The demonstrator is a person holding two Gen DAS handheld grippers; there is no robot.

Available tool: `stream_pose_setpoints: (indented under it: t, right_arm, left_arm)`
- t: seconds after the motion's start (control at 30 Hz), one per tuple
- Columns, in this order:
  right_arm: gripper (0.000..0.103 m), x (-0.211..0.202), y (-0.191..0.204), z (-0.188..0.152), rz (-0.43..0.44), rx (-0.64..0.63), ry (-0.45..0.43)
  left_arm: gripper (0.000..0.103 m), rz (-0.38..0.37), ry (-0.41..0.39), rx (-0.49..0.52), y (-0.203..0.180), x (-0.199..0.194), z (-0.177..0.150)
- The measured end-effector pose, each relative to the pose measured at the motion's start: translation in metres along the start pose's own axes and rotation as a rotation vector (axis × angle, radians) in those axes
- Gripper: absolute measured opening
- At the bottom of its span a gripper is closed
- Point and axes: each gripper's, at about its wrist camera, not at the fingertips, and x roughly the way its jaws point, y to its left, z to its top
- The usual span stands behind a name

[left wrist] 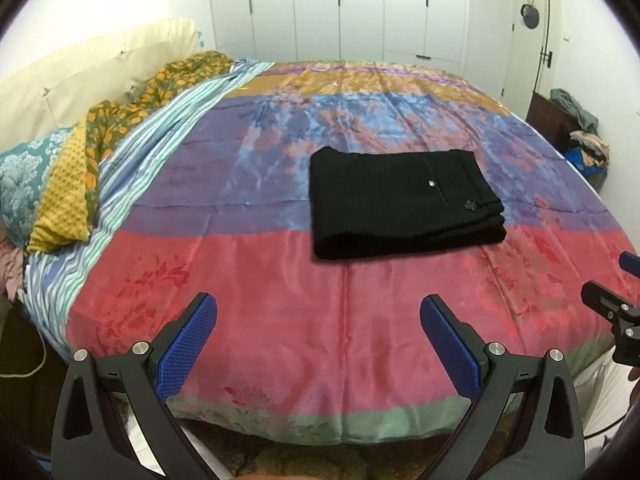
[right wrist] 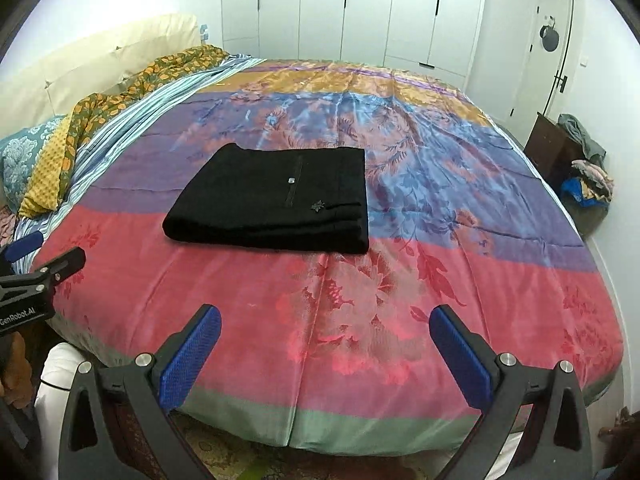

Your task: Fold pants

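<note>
Black pants (left wrist: 404,202) lie folded into a flat rectangle on the satin bedspread (left wrist: 280,280), a back pocket with a small button facing up. The right wrist view shows the same pants (right wrist: 276,200) in the middle of the bed. My left gripper (left wrist: 318,312) hangs open over the bed's near edge, well short of the pants, nothing between its blue pads. My right gripper (right wrist: 325,324) is likewise open and empty, back from the pants. Each gripper shows at the side of the other's view.
Pillows and a yellow-green floral blanket (left wrist: 120,116) are heaped along the left side by a cream headboard (left wrist: 80,68). White wardrobe doors (left wrist: 340,8) stand behind the bed. A dark cabinet with piled clothes (left wrist: 580,128) sits at the right, near a door.
</note>
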Motion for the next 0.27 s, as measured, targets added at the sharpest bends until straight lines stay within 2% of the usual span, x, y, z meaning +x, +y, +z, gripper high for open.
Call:
stream_pose_setpoints:
  t: [0.13,0.2,0.27]
  right_arm:
    - [0.103,-0.001,0.0,-0.003,0.003,0.004,0.0]
    - [0.103,-0.001,0.0,-0.003,0.002,0.004,-0.003]
    - [0.103,-0.003,0.0,-0.003,-0.001,0.005,-0.012]
  left_arm:
    - [0.102,-0.025,0.014,-0.034,0.005,-0.001,-0.004]
    - [0.102,-0.042,-0.01,-0.052,0.006,-0.007,-0.006]
    - [0.102,-0.029,-0.02,-0.032,0.003,-0.011,-0.005]
